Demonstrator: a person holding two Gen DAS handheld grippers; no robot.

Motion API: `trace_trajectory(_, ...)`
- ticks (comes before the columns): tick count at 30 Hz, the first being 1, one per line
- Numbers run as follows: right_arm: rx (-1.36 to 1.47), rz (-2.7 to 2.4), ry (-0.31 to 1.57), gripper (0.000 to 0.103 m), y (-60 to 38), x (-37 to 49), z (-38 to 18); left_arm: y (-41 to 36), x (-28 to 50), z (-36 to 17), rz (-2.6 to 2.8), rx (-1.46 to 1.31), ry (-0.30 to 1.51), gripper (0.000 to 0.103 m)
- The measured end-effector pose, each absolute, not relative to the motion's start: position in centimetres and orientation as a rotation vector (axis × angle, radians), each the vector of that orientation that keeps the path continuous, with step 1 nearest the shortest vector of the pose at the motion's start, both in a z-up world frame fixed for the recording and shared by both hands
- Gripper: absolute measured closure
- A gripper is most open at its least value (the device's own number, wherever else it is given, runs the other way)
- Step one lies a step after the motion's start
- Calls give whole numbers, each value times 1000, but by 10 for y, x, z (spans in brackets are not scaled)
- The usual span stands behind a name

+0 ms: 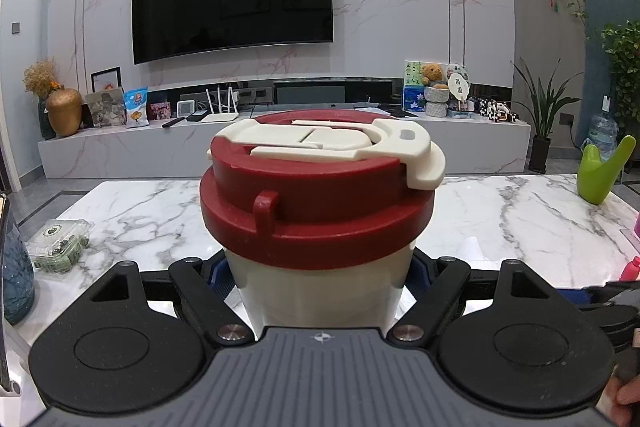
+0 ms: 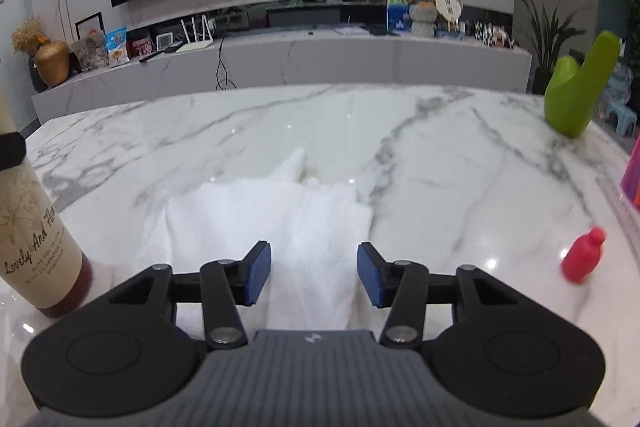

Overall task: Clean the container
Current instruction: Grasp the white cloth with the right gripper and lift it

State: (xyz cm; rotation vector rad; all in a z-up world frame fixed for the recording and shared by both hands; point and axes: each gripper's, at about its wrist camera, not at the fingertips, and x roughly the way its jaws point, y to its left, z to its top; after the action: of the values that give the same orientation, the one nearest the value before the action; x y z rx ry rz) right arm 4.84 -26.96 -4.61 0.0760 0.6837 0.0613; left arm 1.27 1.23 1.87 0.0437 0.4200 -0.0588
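Here one cup, one cloth, one red bottle

Desk: white marble w/ grey veins, glossy, ceiling lights reflected. White cloth lies rumpled on it near the front, approx. centre. Left of cloth, a bottle w/ cream label stands upright, just beside it. Green vase-like item stands at far right corner. Small pink bottle at right, well apart from cloth, prob. tilted or lying, blurred. Clear plastic box w/ greens sits at left edge. Dark blue glass vessel at near left, partly cut off.
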Motion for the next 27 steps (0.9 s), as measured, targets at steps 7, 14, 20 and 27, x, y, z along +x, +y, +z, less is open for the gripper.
trace_trajectory(7,90,54,690,57,-266,48,-58,11,12,19,-59,48,422,24)
trace_trajectory(14,22,117,673,92,-254,50,-44,9,13,20,-61,43,432,24)
trace_trajectory(20,-122,191,580,92,-231,43,-19,11,14,19,-76,28,461,25)
trace_trajectory(27,-169,301,582,92,-217,44,-17,18,17,17,-102,14,460,26)
